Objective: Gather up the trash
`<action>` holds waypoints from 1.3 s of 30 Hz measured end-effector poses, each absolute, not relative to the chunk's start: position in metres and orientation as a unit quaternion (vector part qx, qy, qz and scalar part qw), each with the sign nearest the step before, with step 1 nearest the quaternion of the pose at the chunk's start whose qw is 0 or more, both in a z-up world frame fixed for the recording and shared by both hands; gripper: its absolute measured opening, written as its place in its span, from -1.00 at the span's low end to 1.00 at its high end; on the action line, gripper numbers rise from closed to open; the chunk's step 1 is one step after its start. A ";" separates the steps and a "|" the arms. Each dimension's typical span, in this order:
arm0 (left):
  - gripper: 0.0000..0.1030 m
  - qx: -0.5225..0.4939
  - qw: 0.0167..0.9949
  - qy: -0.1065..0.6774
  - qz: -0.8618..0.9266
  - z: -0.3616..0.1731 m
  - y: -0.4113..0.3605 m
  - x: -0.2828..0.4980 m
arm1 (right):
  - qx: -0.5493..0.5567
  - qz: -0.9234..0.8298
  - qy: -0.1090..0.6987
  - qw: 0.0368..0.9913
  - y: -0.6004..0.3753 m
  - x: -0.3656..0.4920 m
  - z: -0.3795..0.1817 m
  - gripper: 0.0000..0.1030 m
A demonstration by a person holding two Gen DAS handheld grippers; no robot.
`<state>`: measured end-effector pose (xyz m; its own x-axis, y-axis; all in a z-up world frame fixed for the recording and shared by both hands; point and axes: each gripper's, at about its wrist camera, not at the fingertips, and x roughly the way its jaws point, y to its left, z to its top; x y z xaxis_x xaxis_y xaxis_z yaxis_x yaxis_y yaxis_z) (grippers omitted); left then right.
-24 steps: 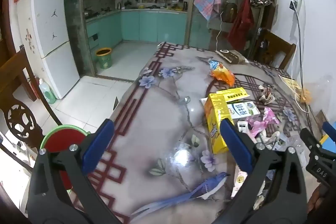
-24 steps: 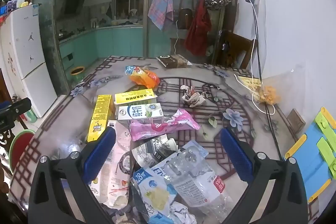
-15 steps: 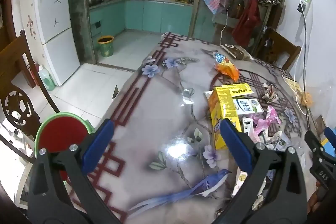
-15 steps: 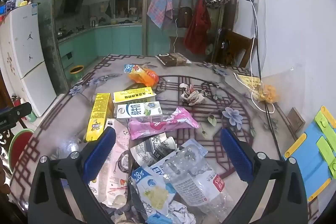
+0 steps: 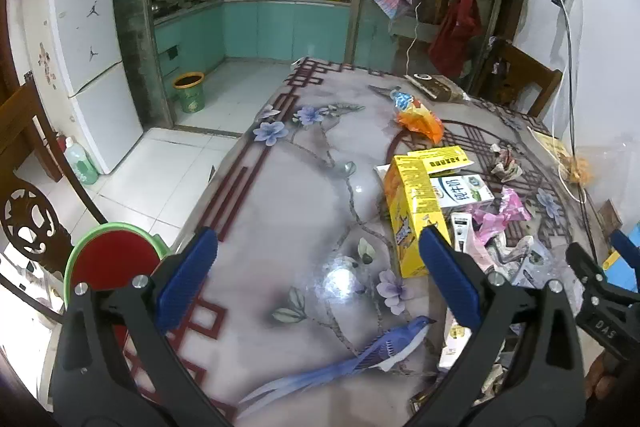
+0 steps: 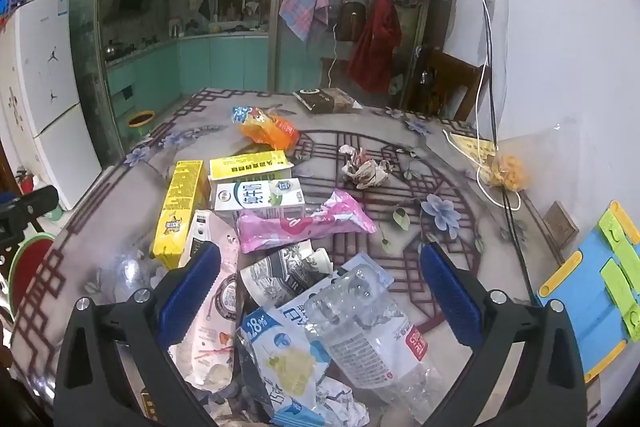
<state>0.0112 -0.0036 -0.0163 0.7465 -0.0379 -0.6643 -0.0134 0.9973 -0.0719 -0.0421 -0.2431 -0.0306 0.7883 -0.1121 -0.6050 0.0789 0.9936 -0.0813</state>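
Trash is strewn over a flower-patterned table (image 5: 304, 187). In the right wrist view, a crushed clear bottle (image 6: 372, 331) and a blue-white snack bag (image 6: 288, 355) lie under my open right gripper (image 6: 320, 251), with a pink wrapper (image 6: 304, 225), milk carton (image 6: 260, 195), yellow box (image 6: 180, 203), orange bag (image 6: 270, 131) and crumpled paper (image 6: 366, 169) beyond. My left gripper (image 5: 318, 239) hangs open over bare tabletop, nothing between its fingers; the yellow box (image 5: 414, 211) stands just past its right finger. The right gripper (image 5: 600, 267) shows at that view's right edge.
A red stool with a green rim (image 5: 108, 267) stands left of the table, a wooden chair (image 5: 32, 187) beside it. A yellow-green bin (image 5: 189, 91) sits on the kitchen floor, near a white fridge (image 5: 80, 47). Cables (image 6: 492, 131) and a blue-yellow object (image 6: 600, 291) occupy the right side.
The left wrist view has tilted up and drawn back a little, showing more floor and the red stool. The right view has barely shifted. Both grippers stay open.
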 end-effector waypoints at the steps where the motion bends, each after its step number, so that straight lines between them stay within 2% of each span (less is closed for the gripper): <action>1: 0.92 -0.034 0.934 0.356 -0.007 -0.016 -0.004 0.011 | -0.024 -0.051 0.323 0.945 -0.244 -0.041 -0.031 0.87; 39: 0.92 -0.020 0.926 0.377 -0.015 -0.029 -0.005 0.011 | 0.003 -0.054 0.332 0.942 -0.255 -0.040 -0.030 0.87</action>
